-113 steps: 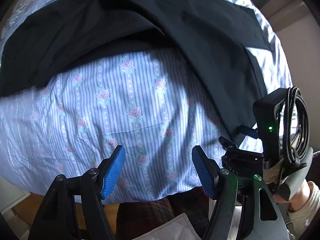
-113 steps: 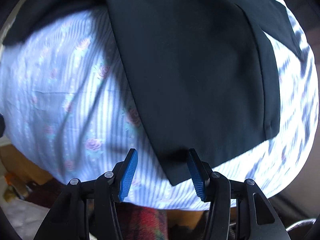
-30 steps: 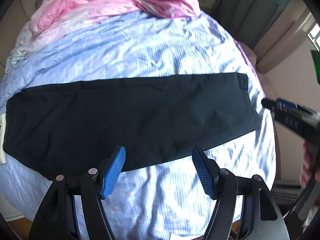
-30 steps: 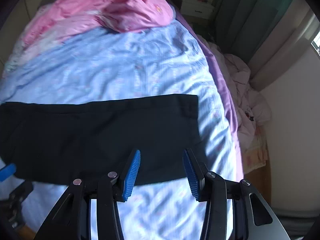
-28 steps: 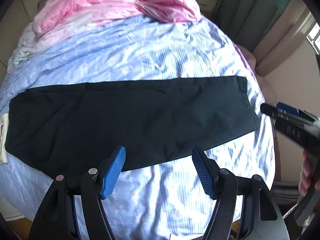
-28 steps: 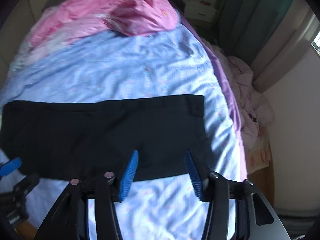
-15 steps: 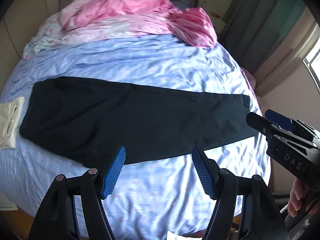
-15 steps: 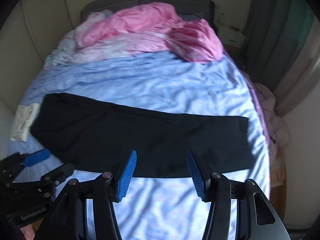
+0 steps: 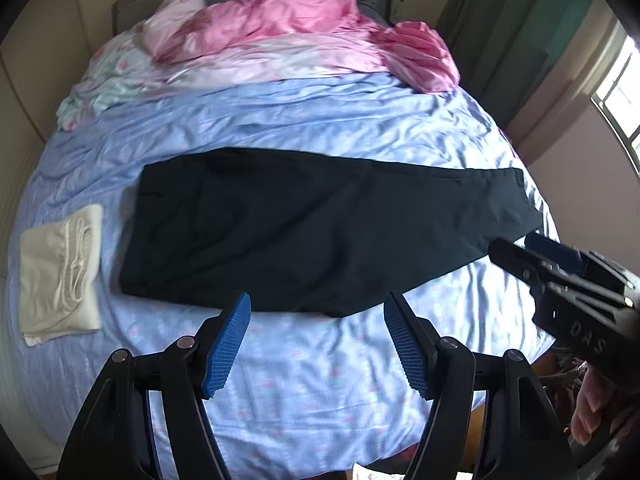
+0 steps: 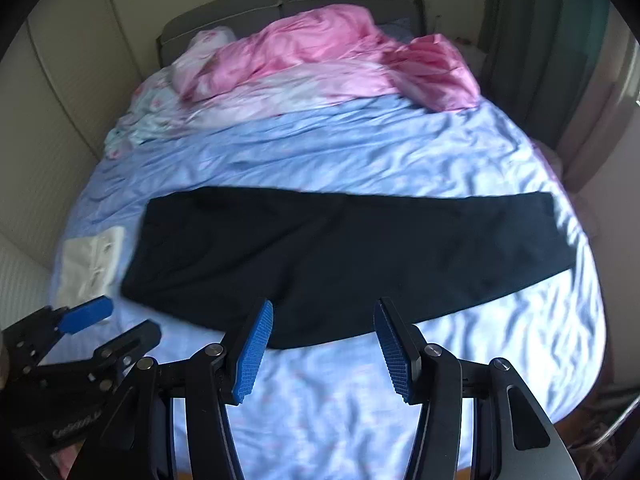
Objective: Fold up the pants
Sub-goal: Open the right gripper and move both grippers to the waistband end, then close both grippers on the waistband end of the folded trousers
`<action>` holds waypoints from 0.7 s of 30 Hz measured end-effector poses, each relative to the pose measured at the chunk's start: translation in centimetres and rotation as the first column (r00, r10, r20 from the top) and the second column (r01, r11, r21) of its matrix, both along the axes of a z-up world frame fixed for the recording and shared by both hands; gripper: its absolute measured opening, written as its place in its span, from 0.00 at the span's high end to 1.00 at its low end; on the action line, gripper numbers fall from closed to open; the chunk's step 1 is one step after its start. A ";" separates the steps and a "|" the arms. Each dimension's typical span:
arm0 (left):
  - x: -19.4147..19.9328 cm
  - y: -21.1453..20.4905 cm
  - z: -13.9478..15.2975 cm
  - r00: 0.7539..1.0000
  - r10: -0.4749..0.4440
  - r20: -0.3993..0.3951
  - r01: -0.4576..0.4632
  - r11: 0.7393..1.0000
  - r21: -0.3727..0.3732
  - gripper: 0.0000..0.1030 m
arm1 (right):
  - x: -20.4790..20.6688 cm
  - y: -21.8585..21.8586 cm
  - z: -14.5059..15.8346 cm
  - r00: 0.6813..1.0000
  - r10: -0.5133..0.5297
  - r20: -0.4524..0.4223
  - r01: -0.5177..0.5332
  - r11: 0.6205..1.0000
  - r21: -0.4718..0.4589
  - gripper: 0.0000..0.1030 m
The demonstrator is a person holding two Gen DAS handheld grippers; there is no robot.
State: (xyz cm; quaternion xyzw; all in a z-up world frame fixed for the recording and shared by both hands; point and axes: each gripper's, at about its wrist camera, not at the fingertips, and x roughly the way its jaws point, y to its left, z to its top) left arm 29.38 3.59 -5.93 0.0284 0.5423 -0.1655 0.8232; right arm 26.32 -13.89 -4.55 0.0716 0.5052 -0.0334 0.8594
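Note:
Black pants lie flat across the blue floral bed sheet, folded lengthwise, with the wide end at the left and the narrow end at the right. They also show in the right wrist view. My left gripper is open and empty, held above the sheet near the pants' front edge. My right gripper is open and empty, also back from the pants' front edge. The right gripper shows at the right of the left wrist view, and the left gripper at the lower left of the right wrist view.
A folded cream garment lies on the sheet left of the pants. A crumpled pink quilt lies at the head of the bed. A wall runs along the left and green curtains hang at the right.
Both grippers have drawn back and up from the pants, so the whole bed is now in view. The pants lie unmoved. Both grippers stay open.

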 end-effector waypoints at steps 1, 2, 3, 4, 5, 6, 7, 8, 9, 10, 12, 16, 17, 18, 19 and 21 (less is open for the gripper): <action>0.1 1.3 -0.2 1.000 0.006 -0.003 -0.006 1.000 -0.012 0.34 | 0.2 1.1 -0.2 1.000 0.008 -0.003 -0.008 1.000 -0.003 0.48; 0.2 2.6 -0.4 1.000 0.008 -0.004 -0.008 1.000 -0.023 0.34 | 0.4 2.4 -0.4 1.000 0.018 -0.004 -0.018 1.000 -0.005 0.48; 0.3 3.9 -0.8 1.000 0.009 -0.004 -0.009 1.000 -0.030 0.34 | 0.6 3.6 -0.6 1.000 0.028 -0.004 -0.028 1.000 -0.004 0.48; 0.5 5.0 -1.2 1.000 0.012 -0.002 -0.012 0.999 -0.030 0.34 | 0.9 4.7 -0.9 0.999 0.041 -0.006 -0.041 0.999 0.001 0.48; 0.6 6.4 -1.7 1.000 0.019 0.004 -0.019 0.999 -0.029 0.34 | 1.2 5.9 -1.3 0.998 0.060 -0.008 -0.060 0.998 0.007 0.48; 0.9 7.3 -2.1 1.000 0.027 0.003 -0.027 0.999 -0.025 0.34 | 1.6 6.8 -1.7 0.997 0.073 -0.011 -0.073 0.997 0.009 0.48; 1.1 8.3 -2.4 0.999 0.038 0.000 -0.038 0.999 -0.023 0.34 | 2.2 8.0 -2.2 0.996 0.089 -0.020 -0.089 0.996 0.009 0.48; 1.4 9.5 -2.8 0.999 0.050 -0.003 -0.050 0.998 -0.030 0.34 | 2.5 8.8 -2.5 0.995 0.095 -0.026 -0.095 0.995 0.009 0.48; 1.8 10.7 -3.2 0.998 0.056 -0.009 -0.056 0.997 -0.044 0.34 | 3.0 9.7 -2.8 0.994 0.102 -0.031 -0.101 0.995 0.012 0.48; 2.1 11.7 -3.6 0.998 0.055 -0.011 -0.055 0.997 -0.052 0.34 | 3.6 10.5 -3.1 0.994 0.104 -0.032 -0.104 0.994 0.016 0.48; 3.4 13.6 -4.4 0.999 0.051 -0.007 -0.051 0.997 -0.054 0.34 | 4.7 12.2 -3.7 0.994 0.108 -0.030 -0.107 0.994 0.032 0.48; 7.0 16.9 -6.1 0.999 0.040 0.005 -0.039 0.997 -0.069 0.34 | 7.6 15.1 -5.1 0.992 0.123 -0.017 -0.123 0.992 0.032 0.48; 8.2 17.7 -6.6 0.999 0.035 0.006 -0.035 0.997 -0.071 0.34 | 8.6 15.8 -5.6 0.993 0.120 -0.013 -0.120 0.992 0.029 0.48; 9.5 18.4 -7.2 1.000 0.030 0.002 -0.030 0.996 -0.079 0.34 | 9.6 16.4 -6.2 0.993 0.114 -0.009 -0.114 0.993 0.031 0.48; 10.8 19.1 -7.7 1.000 0.019 -0.006 -0.019 0.995 -0.098 0.34 | 10.7 16.9 -6.7 0.994 0.105 -0.012 -0.104 0.994 0.033 0.48; 13.7 20.4 -8.9 1.000 -0.001 -0.026 -0.002 0.992 -0.129 0.34 | 12.5 17.9 -7.5 0.995 0.096 -0.012 -0.096 0.994 0.050 0.48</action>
